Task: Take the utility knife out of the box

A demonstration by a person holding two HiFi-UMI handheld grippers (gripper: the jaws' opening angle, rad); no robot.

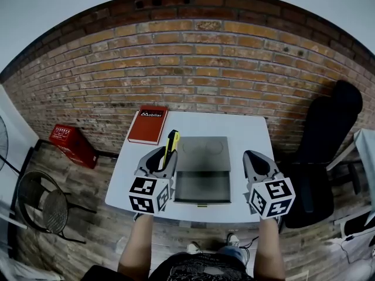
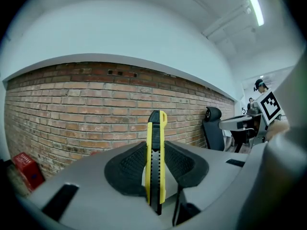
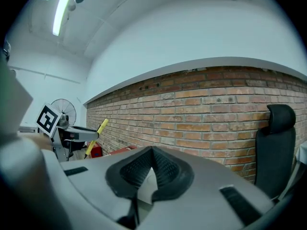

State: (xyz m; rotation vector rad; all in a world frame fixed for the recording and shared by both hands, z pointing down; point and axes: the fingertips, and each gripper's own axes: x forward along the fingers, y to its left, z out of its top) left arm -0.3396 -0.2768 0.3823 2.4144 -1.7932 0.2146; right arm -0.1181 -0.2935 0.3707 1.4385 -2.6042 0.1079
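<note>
Head view: red "Mobilier" book (image 1: 148,125) left of the open box (image 1: 202,154).

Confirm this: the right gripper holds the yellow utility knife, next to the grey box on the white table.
Not right: the left gripper holds it, not the right one. The left gripper view shows the yellow utility knife clamped between its pads, while the right gripper is shut on nothing. The knife is next to the grey box on the white table.
</note>
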